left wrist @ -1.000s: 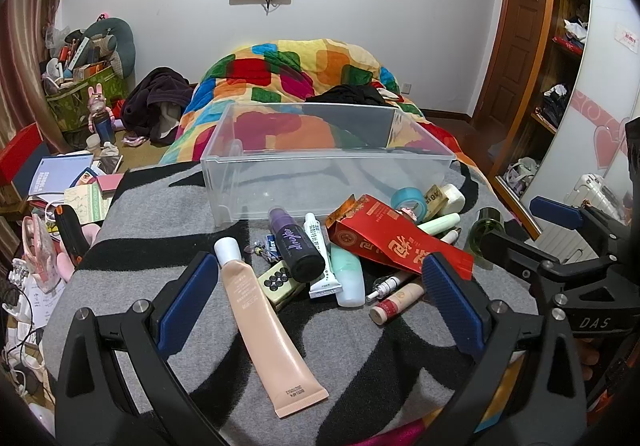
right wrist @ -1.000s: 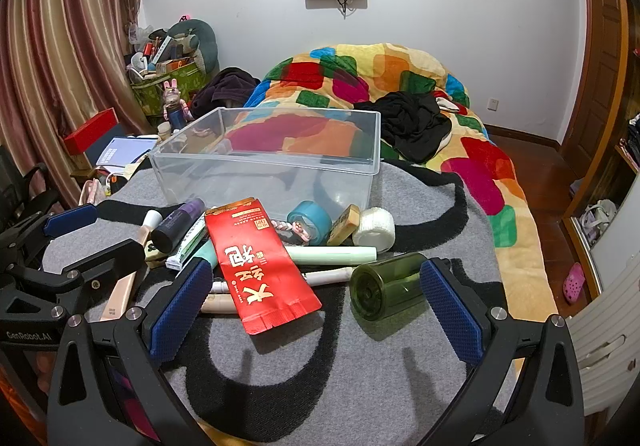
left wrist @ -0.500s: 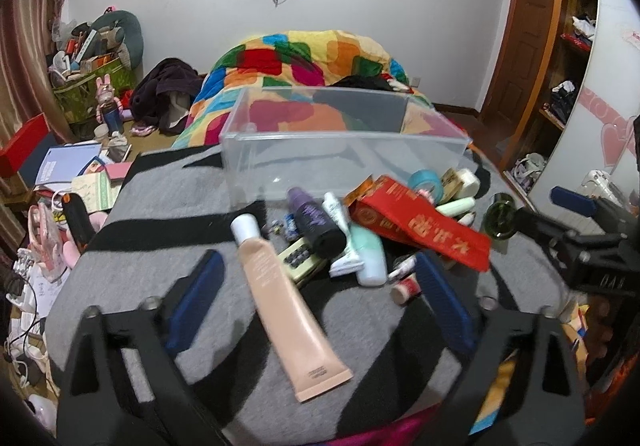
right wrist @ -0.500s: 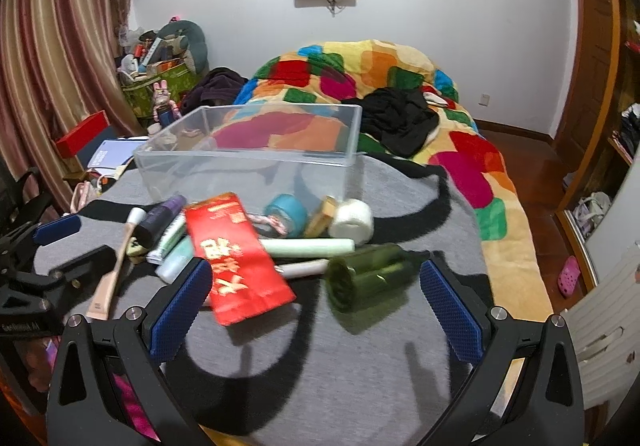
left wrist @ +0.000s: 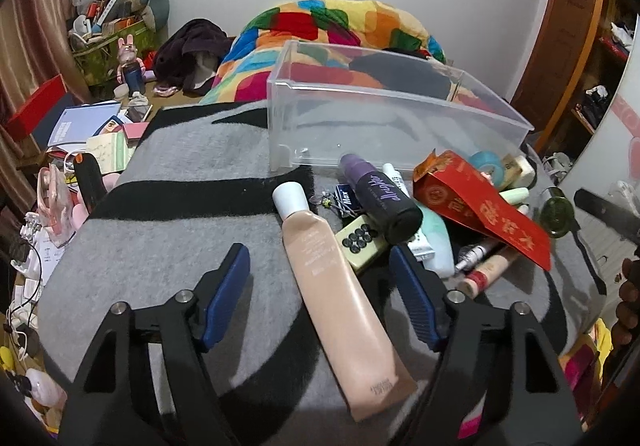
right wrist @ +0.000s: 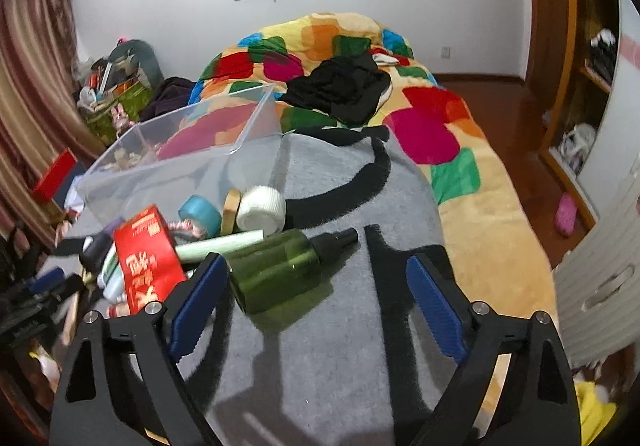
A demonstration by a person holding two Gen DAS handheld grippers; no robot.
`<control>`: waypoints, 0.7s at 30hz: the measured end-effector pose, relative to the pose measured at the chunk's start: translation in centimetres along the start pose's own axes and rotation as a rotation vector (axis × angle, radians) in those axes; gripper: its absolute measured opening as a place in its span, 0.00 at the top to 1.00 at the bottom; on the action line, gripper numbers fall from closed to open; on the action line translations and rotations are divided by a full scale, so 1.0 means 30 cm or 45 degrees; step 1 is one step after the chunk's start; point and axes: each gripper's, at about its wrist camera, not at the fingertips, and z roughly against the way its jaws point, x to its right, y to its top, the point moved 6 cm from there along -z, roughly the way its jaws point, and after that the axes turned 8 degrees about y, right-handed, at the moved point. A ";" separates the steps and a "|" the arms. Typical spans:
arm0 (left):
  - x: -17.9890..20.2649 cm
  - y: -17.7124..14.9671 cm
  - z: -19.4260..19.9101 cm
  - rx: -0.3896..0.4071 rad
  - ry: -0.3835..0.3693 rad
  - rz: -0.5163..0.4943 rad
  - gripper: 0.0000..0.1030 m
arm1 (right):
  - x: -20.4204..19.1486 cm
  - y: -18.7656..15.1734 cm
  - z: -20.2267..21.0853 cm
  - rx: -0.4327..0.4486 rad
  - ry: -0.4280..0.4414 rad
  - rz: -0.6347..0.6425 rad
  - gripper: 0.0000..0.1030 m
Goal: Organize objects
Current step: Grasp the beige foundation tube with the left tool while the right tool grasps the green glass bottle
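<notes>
A clear plastic bin point(left wrist: 384, 125) stands empty on a grey and black blanket point(left wrist: 180, 238). Before it lies a pile: a beige tube point(left wrist: 340, 294), a purple bottle point(left wrist: 380, 197), a red packet point(left wrist: 488, 209), blue tape point(right wrist: 198, 214), a white roll point(right wrist: 261, 207) and a green bottle point(right wrist: 276, 274). My left gripper point(left wrist: 320, 294) is open, its fingers on either side of the beige tube, just above it. My right gripper point(right wrist: 316, 306) is open, its left finger beside the green bottle, which lies mostly between the fingers.
A bed with a colourful quilt point(right wrist: 360, 57) and black clothes point(right wrist: 340, 89) lies behind the blanket. Papers, books and cables point(left wrist: 80, 133) crowd the floor to the left. A wooden shelf point(right wrist: 580, 45) stands at the right.
Both grippers have moved forward and down toward the pile. The left one now straddles the beige tube; the right one has closed in on the green bottle and swung to the right.
</notes>
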 end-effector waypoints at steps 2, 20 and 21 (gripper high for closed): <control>0.007 -0.007 -0.021 -0.022 0.002 -0.013 0.39 | -0.007 0.016 -0.017 -0.003 0.012 -0.020 0.13; -0.069 -0.017 -0.043 -0.036 0.061 -0.079 0.51 | 0.034 -0.031 -0.129 -0.187 0.030 -0.041 0.54; -0.066 -0.010 -0.049 -0.040 0.061 -0.088 0.51 | 0.034 -0.029 -0.128 -0.187 0.030 -0.037 0.54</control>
